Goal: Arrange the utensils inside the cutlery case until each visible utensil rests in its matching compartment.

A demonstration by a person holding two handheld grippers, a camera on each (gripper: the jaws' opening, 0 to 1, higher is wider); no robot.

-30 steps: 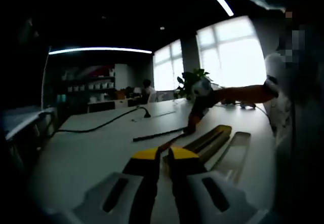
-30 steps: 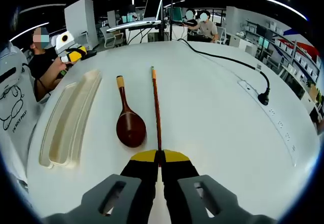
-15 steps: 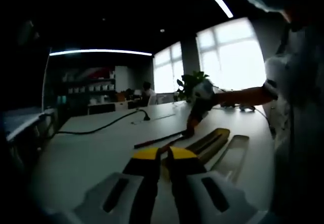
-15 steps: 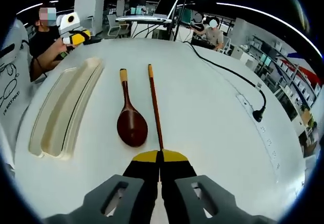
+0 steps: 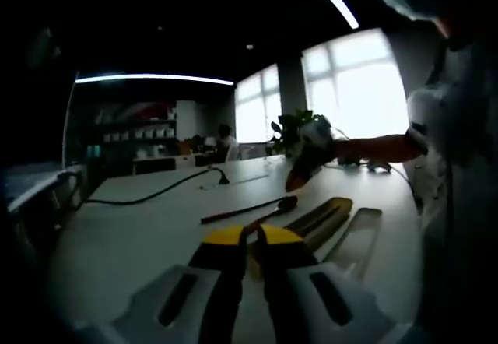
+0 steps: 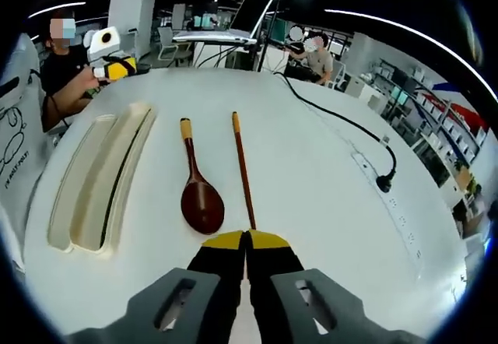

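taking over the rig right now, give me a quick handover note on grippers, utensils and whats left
Right gripper: shut on the near end of the chopsticks, which stretch away from it over the white table.
Left gripper: shut, nothing seen held, hovering near the case end.
Wooden spoon: on the table between the chopsticks and the cutlery case.
Done: nothing seen in the case; both compartments look empty.
Left: put the chopsticks in the narrow slot and the spoon in the other.
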